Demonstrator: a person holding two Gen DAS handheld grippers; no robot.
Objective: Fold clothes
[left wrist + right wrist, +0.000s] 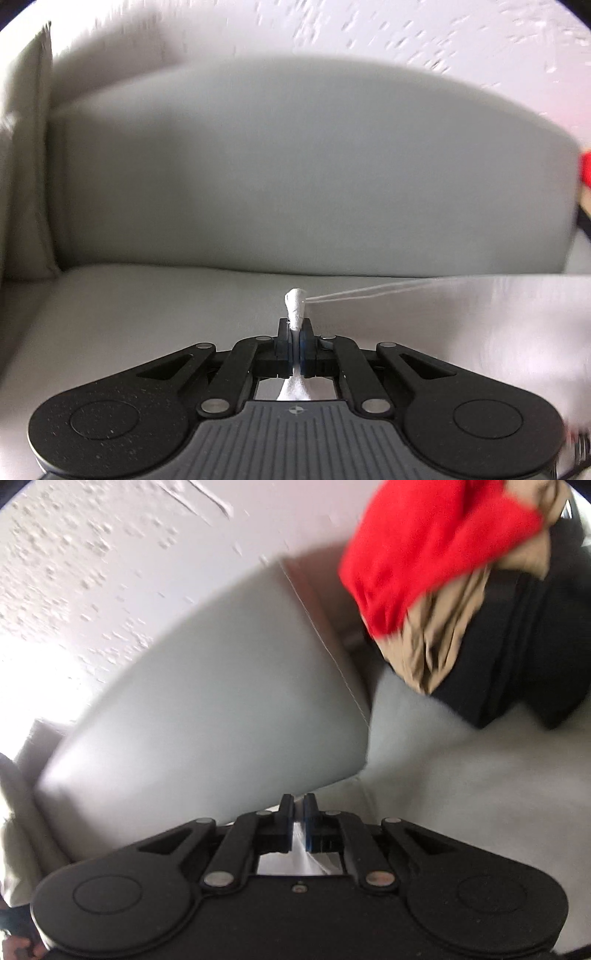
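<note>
My left gripper (295, 326) is shut on a white garment (498, 332). A small bunch of its fabric (294, 301) pokes out past the fingertips. From there a taut edge of the cloth runs off to the right, and the rest is a blurred white sheet over the sofa seat at the right. My right gripper (298, 801) is also shut. A thin fold of the white garment (300, 862) is pinched between its blue pads and shows through the opening behind them. Both grippers hang above the seat.
A pale grey sofa lies ahead, with its back cushion (314, 166) and seat (129, 314). In the right wrist view a pile of clothes sits at the top right: red (424, 542), tan (436, 638) and black (524, 646). A textured white wall (92, 554) is behind.
</note>
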